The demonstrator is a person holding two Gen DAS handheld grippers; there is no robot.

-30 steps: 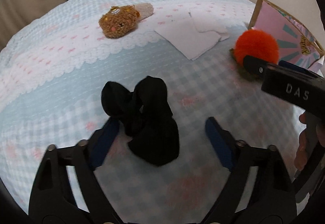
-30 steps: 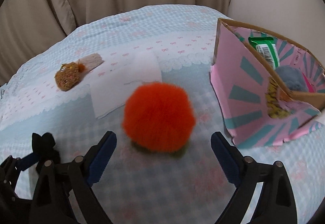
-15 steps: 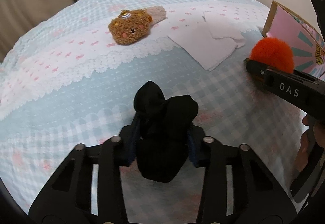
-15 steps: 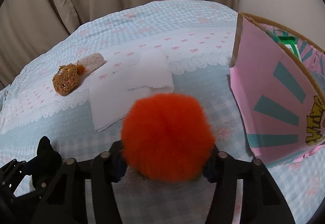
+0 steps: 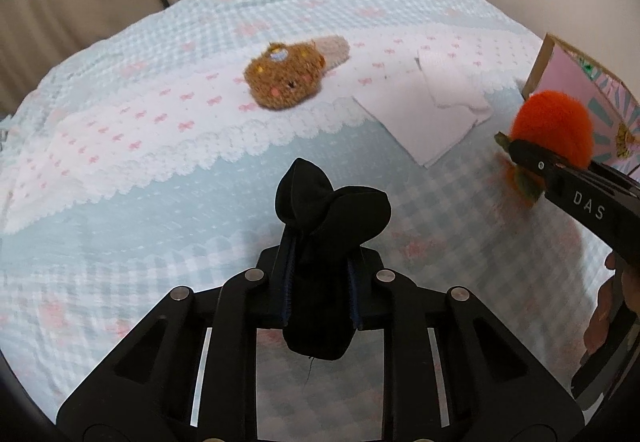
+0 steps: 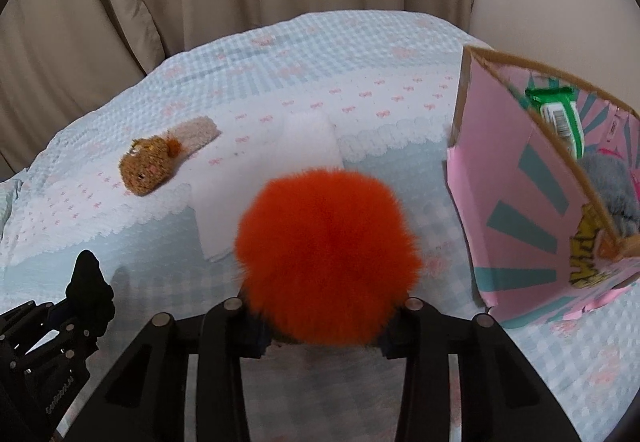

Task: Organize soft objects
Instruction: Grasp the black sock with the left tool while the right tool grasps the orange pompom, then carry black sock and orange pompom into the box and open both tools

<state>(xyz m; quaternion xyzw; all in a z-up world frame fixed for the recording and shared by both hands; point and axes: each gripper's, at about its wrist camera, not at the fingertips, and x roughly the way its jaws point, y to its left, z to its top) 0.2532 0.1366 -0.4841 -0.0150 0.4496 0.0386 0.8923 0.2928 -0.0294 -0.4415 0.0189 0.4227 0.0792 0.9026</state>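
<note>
Left jaws: closed on the black sock bundle (image 5: 320, 242), clamped at mid-body between the blue pads; both lobes protrude forward, loose tail hangs below.
Left gripper (image 5: 320, 290): held above the bedspread (image 5: 120, 201); bundle appears clear of the fabric, though contact under the tail cannot be confirmed from this angle.
Right jaws: closed on the orange pom-pom (image 6: 326, 258), gripped low so the fur bulges over and hides the pads.
Right gripper (image 6: 324, 330): aimed forward with the pink box (image 6: 520, 209) to its right; pom-pom near the box's left wall, not yet over the opening.
Grip rationale: mid-body clamp likely chosen to keep the soft bundle from unrolling; low clamp on the pom-pom likely bears on its firmer core.
Box placement: opening tilted toward the grippers, probably to serve as the collection point; already holds a green packet (image 6: 560, 117) and a grey furry item (image 6: 608, 189).
Remaining on bedspread: brown plush toy (image 5: 286, 81), far centre; folded white cloth (image 5: 432, 117), between plush and box.
Count, grippers: two, both loaded.
Count, soft items held: two.
Count, loose items on bedspread: two.
Count, items seen in box: two; more may be hidden.
Count, boxes: one.
</note>
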